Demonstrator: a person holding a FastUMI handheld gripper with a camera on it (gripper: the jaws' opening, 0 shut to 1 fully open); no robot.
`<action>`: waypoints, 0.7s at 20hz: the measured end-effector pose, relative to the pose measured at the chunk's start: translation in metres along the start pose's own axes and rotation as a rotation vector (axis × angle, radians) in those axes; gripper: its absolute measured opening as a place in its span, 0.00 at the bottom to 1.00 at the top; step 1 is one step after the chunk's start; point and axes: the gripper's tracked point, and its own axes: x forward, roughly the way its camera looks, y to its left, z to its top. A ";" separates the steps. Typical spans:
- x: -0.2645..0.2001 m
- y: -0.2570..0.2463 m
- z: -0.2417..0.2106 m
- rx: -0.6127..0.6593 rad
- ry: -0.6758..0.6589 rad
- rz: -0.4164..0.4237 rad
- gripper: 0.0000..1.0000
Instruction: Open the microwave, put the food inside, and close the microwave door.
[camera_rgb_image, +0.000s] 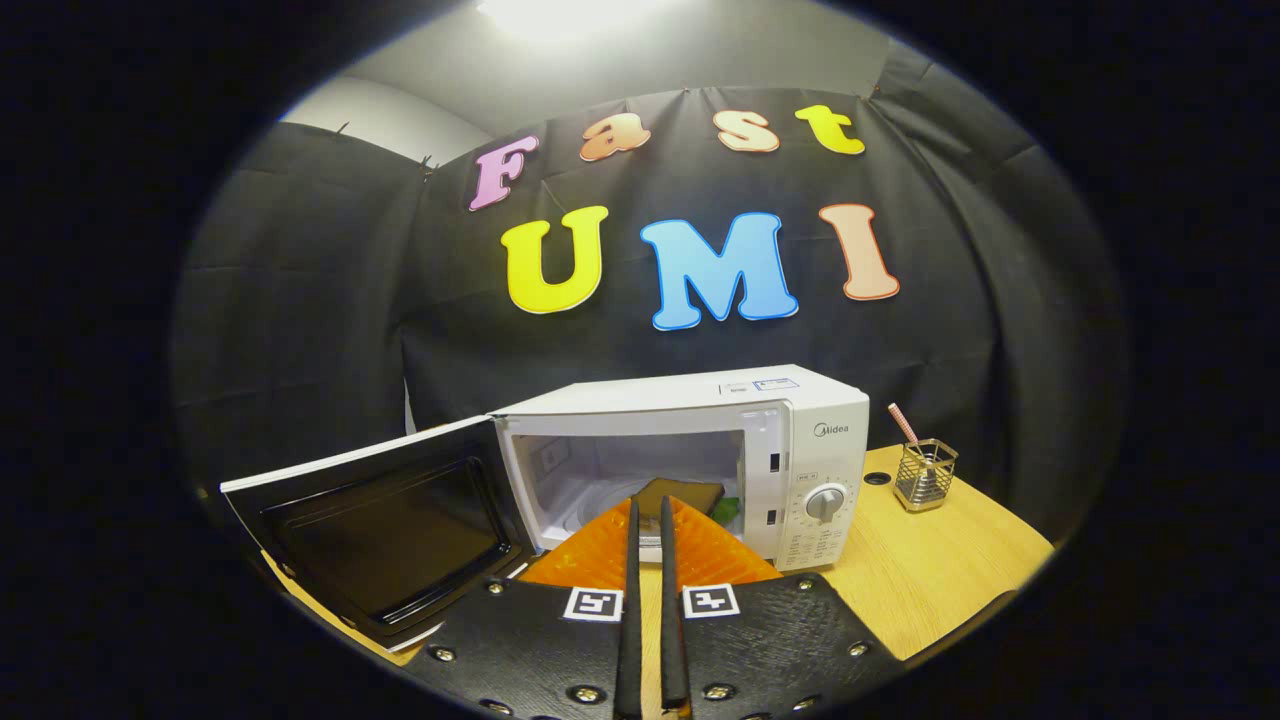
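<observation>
A white microwave (700, 440) stands on the wooden table with its door (385, 525) swung wide open to the left. My gripper (650, 508) is shut on the near rim of an orange plate (600, 555), both fingers pinching it. The plate carries a dark brown slab of food (685, 493) with a green leaf (728, 508) beside it. The plate's far part sits at the mouth of the microwave's lit cavity, with the food just beyond my fingertips.
A small wire holder (925, 475) with a pink striped straw stands on the table right of the microwave. A dark round hole (877, 478) lies in the tabletop near it. The wooden table (930, 570) extends to the right.
</observation>
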 end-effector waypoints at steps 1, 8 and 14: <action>-0.005 0.008 -0.001 -0.008 0.009 0.011 0.08; -0.044 0.075 0.016 -0.054 -0.012 0.110 0.08; -0.076 0.164 0.023 -0.007 -0.029 0.276 0.08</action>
